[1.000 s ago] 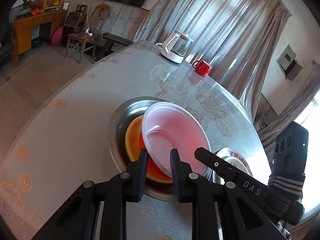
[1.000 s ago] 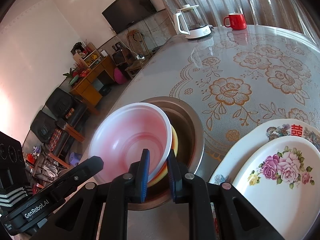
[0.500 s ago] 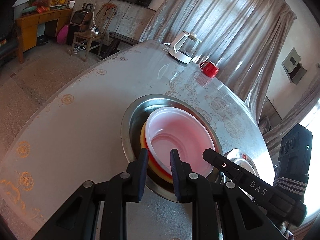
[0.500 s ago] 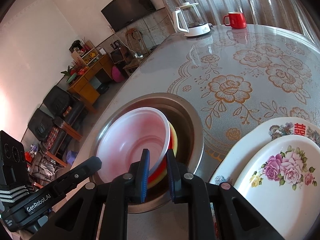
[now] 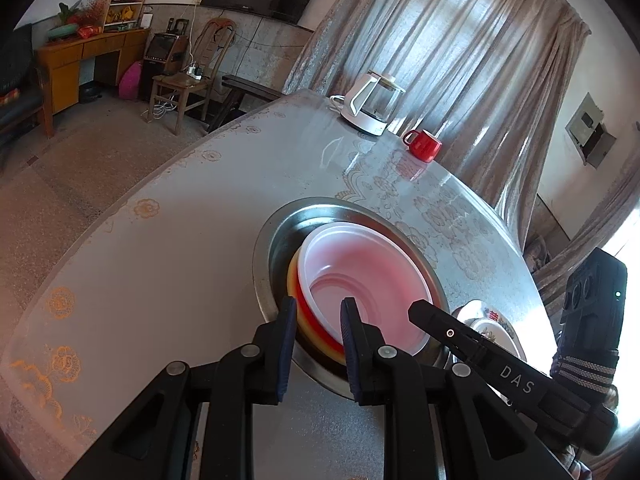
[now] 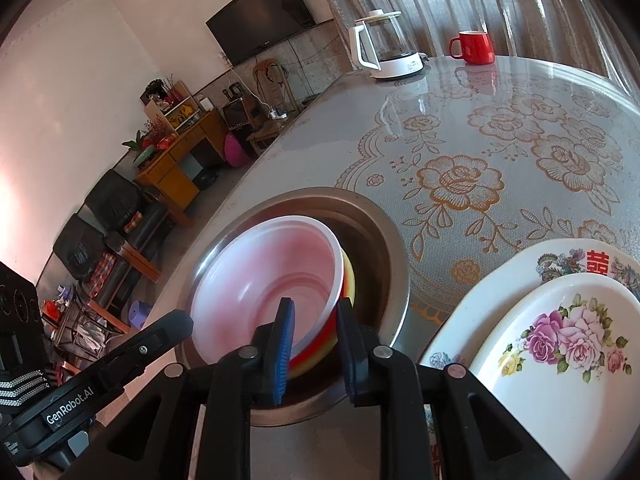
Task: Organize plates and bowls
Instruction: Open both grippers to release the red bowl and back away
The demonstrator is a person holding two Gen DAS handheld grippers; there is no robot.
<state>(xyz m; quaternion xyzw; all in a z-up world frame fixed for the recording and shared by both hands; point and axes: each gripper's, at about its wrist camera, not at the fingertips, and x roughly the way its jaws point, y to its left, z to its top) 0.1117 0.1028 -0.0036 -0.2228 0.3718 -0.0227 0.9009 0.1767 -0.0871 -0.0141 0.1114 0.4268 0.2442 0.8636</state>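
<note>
A white plastic bowl (image 5: 366, 276) rests nested in a red bowl (image 5: 316, 322) and a yellow bowl (image 5: 296, 280), all inside a wide steel basin (image 5: 280, 224) on the table. My left gripper (image 5: 318, 320) straddles the stacked rims at the near edge, jaws slightly apart with gaps showing. My right gripper (image 6: 314, 320) straddles the rims of the white bowl (image 6: 264, 280) and the red bowl (image 6: 316, 344) from the other side, jaws also slightly apart. Two flowered plates (image 6: 560, 320) are stacked to the right of the basin (image 6: 384, 248).
A white-and-glass kettle (image 5: 374, 104) and a red mug (image 5: 424, 146) stand at the table's far side. The table (image 5: 180, 240) has a floral cover and a rounded edge on the left. A chair, cabinet and TV are beyond it.
Both grippers lowered the white bowl from a tilted, raised pose until it sits level in the stack inside the basin. Both jaws have opened a little around the rims.
</note>
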